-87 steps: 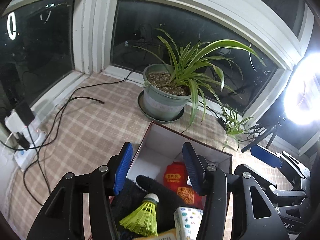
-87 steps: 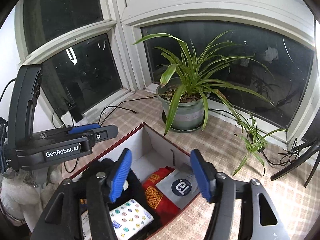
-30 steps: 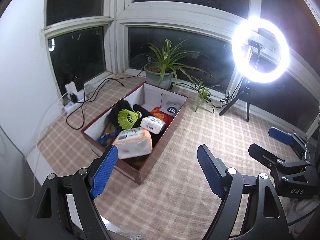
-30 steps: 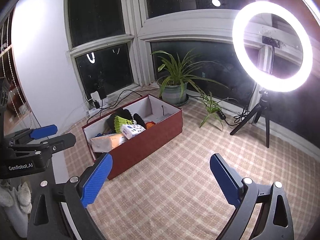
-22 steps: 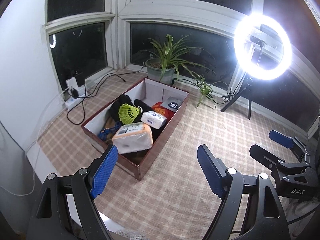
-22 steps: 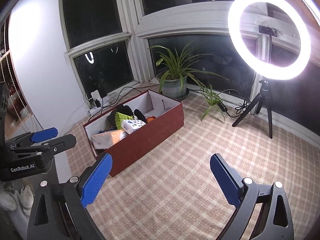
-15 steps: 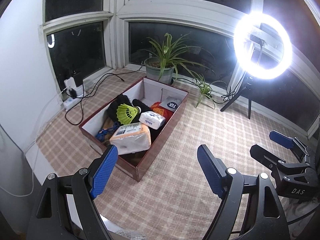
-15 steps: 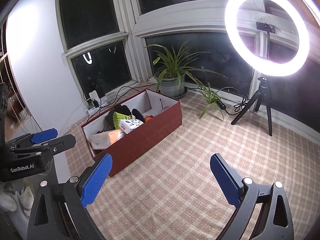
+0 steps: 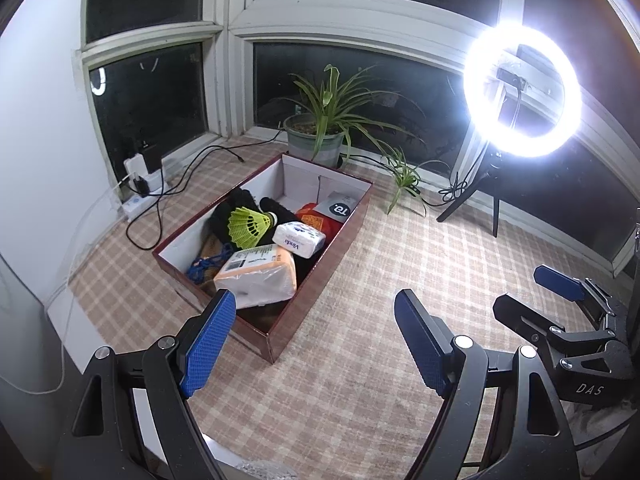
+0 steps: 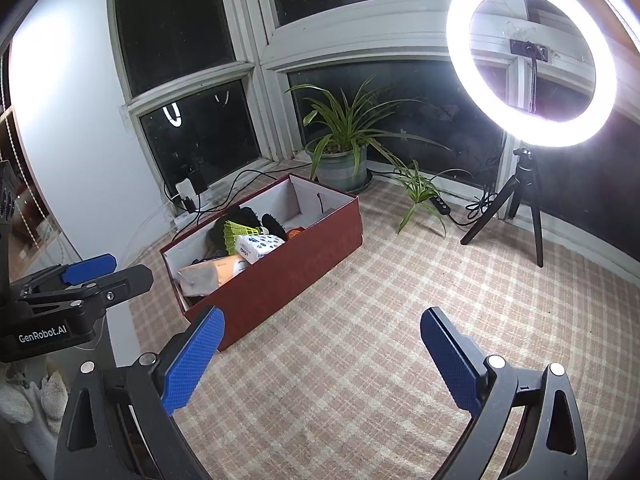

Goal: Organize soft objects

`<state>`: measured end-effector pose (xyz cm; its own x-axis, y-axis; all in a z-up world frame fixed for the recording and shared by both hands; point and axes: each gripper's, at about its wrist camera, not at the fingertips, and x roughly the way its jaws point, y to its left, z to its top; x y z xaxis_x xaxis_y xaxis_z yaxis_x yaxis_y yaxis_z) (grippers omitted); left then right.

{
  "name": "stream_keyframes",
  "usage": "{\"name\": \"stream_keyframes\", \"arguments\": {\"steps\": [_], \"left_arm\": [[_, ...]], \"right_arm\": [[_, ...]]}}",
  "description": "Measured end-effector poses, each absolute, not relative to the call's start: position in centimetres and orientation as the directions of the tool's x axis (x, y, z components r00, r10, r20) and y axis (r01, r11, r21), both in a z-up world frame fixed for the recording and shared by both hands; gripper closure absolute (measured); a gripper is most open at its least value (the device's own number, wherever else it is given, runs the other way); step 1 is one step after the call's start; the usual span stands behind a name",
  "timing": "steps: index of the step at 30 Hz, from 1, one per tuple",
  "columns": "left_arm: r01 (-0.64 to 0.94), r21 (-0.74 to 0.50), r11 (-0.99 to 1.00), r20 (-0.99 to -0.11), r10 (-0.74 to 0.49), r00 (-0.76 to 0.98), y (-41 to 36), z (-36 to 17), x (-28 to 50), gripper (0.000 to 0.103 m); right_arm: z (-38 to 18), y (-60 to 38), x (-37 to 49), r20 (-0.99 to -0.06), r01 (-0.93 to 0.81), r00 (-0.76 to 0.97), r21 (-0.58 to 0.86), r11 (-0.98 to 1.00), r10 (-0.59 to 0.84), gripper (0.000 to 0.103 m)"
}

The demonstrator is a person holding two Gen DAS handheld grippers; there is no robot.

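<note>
Left gripper (image 9: 310, 338) hangs tilted down w/ fingers spread, nothing between, near end of red box (image 9: 320, 268) just beyond. Right gripper (image 10: 322, 354) likewise angled down over checked mat (image 10: 360, 344), fingers spread wide, empty.

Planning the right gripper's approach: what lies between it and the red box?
Only bare checked mat separates the right gripper from the red box, as the right wrist view shows.
</note>
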<state>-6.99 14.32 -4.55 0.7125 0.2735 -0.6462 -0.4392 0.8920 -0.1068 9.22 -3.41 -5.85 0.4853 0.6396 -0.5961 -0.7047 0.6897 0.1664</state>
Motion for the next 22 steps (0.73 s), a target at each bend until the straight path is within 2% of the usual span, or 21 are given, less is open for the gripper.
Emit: {"name": "stream_keyframes", "arguments": {"steps": [22], "left_arm": [[-0.43, -0.104, 0.897, -0.623, 0.278, 0.731, 13.9, -4.51, -7.31, 0.021]], "right_arm": [[-6.47, -3.33, 9.22, -0.612, -0.702, 0.478, 0.165, 0.692, 0.63, 0.006]]}}
